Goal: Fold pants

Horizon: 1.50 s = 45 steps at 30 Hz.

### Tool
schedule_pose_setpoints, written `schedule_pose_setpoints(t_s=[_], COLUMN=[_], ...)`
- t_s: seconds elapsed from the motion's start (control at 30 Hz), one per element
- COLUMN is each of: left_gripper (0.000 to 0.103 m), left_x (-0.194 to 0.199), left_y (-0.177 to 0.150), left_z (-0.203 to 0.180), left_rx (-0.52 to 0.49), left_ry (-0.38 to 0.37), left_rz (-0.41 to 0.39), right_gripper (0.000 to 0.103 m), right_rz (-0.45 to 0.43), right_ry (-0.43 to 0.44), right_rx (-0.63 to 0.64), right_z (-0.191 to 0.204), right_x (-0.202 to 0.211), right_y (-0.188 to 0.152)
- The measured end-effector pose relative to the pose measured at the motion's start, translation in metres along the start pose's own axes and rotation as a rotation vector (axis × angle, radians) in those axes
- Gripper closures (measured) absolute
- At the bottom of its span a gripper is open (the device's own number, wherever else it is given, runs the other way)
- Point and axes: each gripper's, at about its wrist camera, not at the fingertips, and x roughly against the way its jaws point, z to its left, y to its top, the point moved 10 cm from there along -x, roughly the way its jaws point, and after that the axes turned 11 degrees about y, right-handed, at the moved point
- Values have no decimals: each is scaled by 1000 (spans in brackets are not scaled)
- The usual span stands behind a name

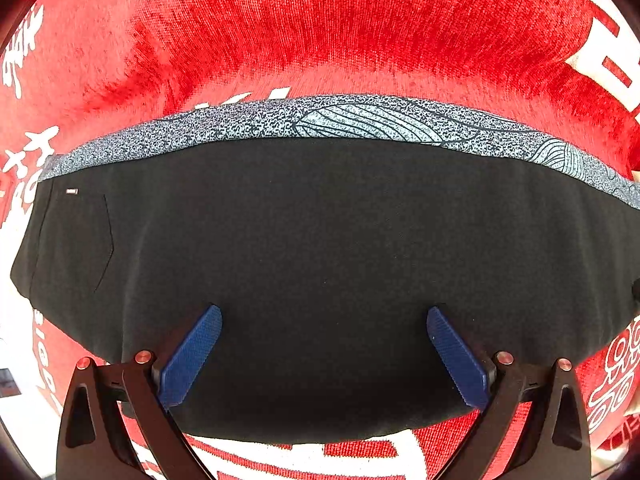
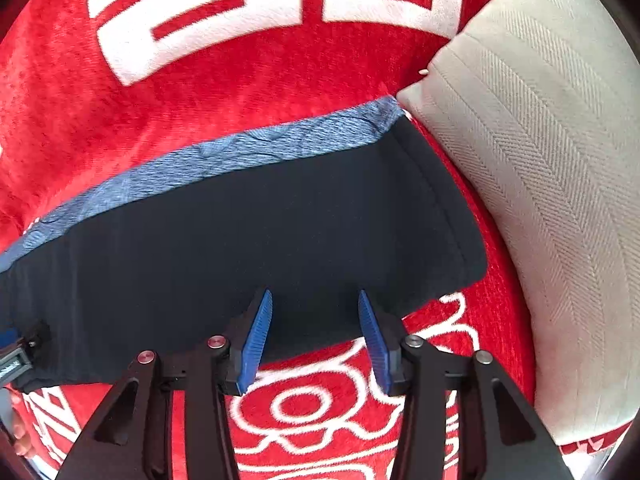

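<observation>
One pants (image 1: 320,272) (black), two tongs open

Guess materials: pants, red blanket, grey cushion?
Pants: matte black, smooth knit or woven cloth, probably cotton blend; lies flat, stitched pocket seam. Its speckled blue-grey band looks like printed fabric. Blanket: plush fleece or velour, fuzzy nap visible, white lettering. Cushion: woven upholstery, herringbone stripes; fibre can't be told.
</observation>
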Motion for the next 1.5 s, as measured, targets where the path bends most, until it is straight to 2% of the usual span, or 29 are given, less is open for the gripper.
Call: schedule_pose_setpoints(t_s=[0.23, 0.43, 0.5, 0.57, 0.6, 0.63, 0.73, 0.87, 1.03, 1.2, 1.33, 1.5], left_gripper=[0, 0, 0, 0, 0, 0, 0, 0, 0, 0, 0, 0], left_x=[-1, 1, 2, 4, 4, 4, 4, 2, 9, 30, 56, 71], left_y=[-2, -7, -10, -14, -15, -16, -17, -16, -14, -12, -6, 5], left_z=[1, 0, -2, 5, 6, 5, 5, 7, 9, -6, -34, -81], left_rx=[1, 2, 5, 4, 2, 0, -8, -12, -14, -59, -114, -153], left_ry=[0, 2, -4, -9, -11, -14, -21, -31, -20, -26, -50, -81], left_rz=[-9, -20, -22, -23, -26, -27, -36, -27, -13, -35, -94, -123], right_gripper=[52, 48, 45, 45, 45, 45, 45, 45, 44, 43, 43, 43], right_rz=[-25, -29, -6, 76, 78, 36, 34, 54, 54, 27, -43, -152], right_ry=[123, 174, 169, 118, 111, 107, 101, 141, 265, 432, 550, 615], right_rx=[119, 222, 231, 253, 257, 271, 301, 268, 149, -105, -368, -566], right_z=[76, 134, 141, 141, 140, 141, 142, 139, 128, 91, 44, -7], right_x=[16, 7, -2, -24, -29, -26, -24, -22, -6, 8, 15, 23], right_y=[-5, -3, -10, -29, -34, -36, -41, -42, -48, -61, -64, -57])
